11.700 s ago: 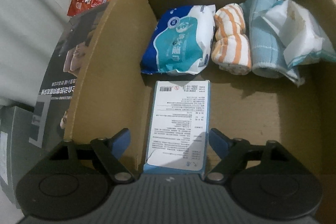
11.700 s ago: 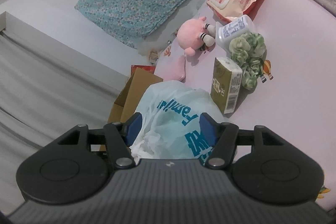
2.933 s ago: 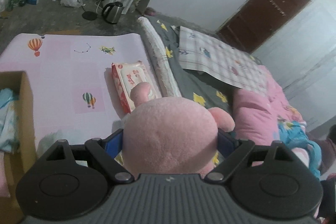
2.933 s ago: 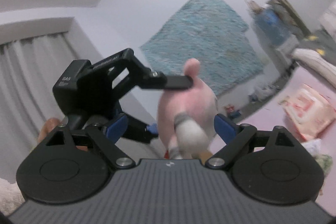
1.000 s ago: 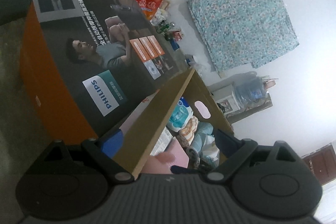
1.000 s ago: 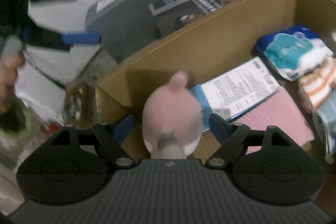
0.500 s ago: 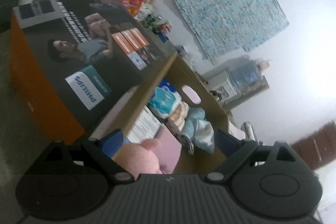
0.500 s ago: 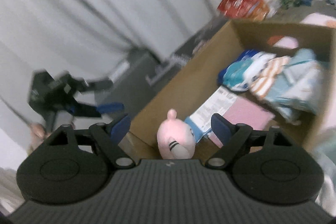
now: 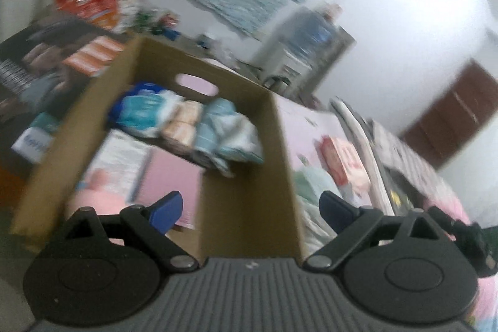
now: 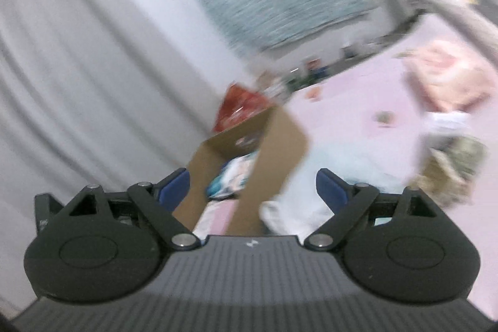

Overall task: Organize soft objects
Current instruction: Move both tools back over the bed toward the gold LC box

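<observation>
Both grippers have let go of the pink plush toy since the earlier frames, when each in turn had it between its fingers; it now lies in the near left corner of the cardboard box, partly hidden behind the left gripper's body. The left gripper hangs above the box with its blue-tipped fingers spread wide and nothing between them. The right gripper is likewise spread wide and empty, looking toward the box from farther back.

Inside the box, along the far wall under the oval handle cut-out, sit a blue and white tissue pack, an orange-striped rolled towel just beside it, and a light blue rolled towel with a crumpled white and teal packet lying against it. Nearer the camera a flat white-printed carton lies beside a pink notebook on the box floor (both frames are heavily motion-blurred, so finer detail cannot be made out).

Outside the box, on the pink patterned mat, lie a pale plastic bag just beside the box's right wall, a pink wipes pack and a green frilly scrunchie-like item. A red snack bag stands behind the box, and a dark printed appliance box sits at its left.
</observation>
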`<state>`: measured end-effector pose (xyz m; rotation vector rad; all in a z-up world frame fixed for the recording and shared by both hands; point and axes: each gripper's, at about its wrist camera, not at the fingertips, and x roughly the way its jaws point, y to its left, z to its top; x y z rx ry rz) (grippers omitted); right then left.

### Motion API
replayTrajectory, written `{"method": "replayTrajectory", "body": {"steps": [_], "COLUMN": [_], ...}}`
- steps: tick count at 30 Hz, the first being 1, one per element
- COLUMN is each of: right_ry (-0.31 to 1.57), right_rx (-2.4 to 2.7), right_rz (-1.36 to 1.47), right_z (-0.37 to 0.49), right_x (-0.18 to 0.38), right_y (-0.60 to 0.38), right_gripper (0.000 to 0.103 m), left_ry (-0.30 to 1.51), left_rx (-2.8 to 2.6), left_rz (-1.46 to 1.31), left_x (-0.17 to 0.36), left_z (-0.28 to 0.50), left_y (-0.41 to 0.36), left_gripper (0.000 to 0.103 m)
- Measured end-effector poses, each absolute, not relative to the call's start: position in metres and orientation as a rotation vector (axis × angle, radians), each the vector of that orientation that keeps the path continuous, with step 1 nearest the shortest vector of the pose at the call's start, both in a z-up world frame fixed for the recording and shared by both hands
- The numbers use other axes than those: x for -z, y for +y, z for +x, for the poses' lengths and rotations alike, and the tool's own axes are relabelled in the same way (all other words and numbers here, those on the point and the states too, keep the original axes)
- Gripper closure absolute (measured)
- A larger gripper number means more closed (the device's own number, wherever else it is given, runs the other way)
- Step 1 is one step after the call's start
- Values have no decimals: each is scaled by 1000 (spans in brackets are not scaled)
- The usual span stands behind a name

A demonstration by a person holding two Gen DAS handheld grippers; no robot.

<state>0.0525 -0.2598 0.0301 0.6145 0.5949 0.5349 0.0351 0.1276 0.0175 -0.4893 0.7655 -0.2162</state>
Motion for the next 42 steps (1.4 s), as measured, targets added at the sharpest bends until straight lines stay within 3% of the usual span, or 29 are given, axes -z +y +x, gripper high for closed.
{"method": "replayTrajectory", "body": {"steps": [10, 22, 37, 42], "right_ry": [622, 574, 584, 672], "right_rx": [-333, -281, -296, -289], "right_rz": [772, 824, 827, 785], "right_z": [27, 54, 109, 139], "right_x": [47, 74, 70, 75], "right_y": [-325, -375, -422, -416], "right_gripper": [15, 14, 15, 15], "left_ry": [828, 866, 1094, 1157], "left_rx": [428, 657, 761, 740], "left_rz": [-248, 210, 557, 546], "left_x": [-19, -19, 71, 91], "left_z": [53, 113, 196, 215], "left_y": [8, -147, -265, -274], "left_gripper": [8, 4, 4, 17]}}
